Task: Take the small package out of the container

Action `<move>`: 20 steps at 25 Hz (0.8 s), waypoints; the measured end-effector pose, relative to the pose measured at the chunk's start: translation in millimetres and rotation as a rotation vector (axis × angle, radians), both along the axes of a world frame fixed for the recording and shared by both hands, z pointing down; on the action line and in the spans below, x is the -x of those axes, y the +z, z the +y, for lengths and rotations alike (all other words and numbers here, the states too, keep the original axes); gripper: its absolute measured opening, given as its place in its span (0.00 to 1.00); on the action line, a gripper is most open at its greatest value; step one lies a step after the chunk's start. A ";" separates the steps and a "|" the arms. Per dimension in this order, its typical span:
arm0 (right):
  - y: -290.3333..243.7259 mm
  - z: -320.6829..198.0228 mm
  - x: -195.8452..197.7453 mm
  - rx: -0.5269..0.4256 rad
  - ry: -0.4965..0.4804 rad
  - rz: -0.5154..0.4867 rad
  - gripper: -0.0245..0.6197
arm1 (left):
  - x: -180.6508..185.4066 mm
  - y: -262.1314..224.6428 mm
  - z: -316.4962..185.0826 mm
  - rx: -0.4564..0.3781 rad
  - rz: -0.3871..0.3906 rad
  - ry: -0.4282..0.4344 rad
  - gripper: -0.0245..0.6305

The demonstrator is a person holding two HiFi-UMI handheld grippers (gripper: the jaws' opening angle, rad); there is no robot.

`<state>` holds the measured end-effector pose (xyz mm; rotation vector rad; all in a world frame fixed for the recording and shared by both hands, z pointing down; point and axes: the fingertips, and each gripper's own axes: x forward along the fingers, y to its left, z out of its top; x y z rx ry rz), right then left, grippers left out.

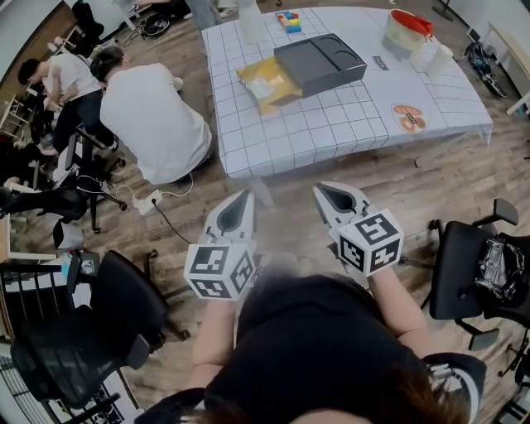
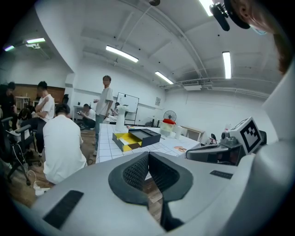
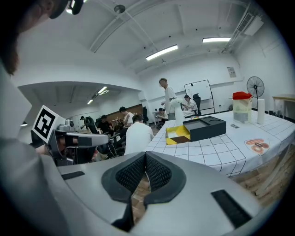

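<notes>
An open yellow container [image 1: 269, 84] lies on the white gridded table [image 1: 331, 124], far ahead of me, with a dark grey box [image 1: 320, 64] against its right side. A pale small package [image 1: 259, 87] rests inside the yellow container. Both grippers hover over the wooden floor, well short of the table. My left gripper [image 1: 246, 194] is shut with nothing in it, and so is my right gripper [image 1: 320, 190]. The left gripper view shows the yellow container [image 2: 123, 138] beyond the closed jaws. It also appears in the right gripper view as the yellow container [image 3: 178, 134].
A person in a white shirt [image 1: 153, 116] sits left of the table, with others behind. Office chairs stand at the right [image 1: 468, 269] and lower left [image 1: 83, 331]. A red-lidded tub [image 1: 406, 31], coloured blocks [image 1: 289, 21] and an orange-printed card [image 1: 409, 118] are on the table. Cables [image 1: 149, 201] lie on the floor.
</notes>
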<state>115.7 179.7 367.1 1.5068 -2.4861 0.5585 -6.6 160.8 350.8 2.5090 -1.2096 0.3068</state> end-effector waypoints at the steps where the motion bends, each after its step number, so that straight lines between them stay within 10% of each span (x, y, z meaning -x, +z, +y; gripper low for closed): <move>1: -0.6 -1.1 0.4 -0.002 -0.003 -0.002 0.06 | 0.9 -0.9 -1.2 -0.001 0.004 -0.006 0.08; 20: 0.1 -50.3 3.4 -0.013 0.005 0.011 0.06 | 35.5 3.6 -37.3 -0.003 0.020 -0.094 0.08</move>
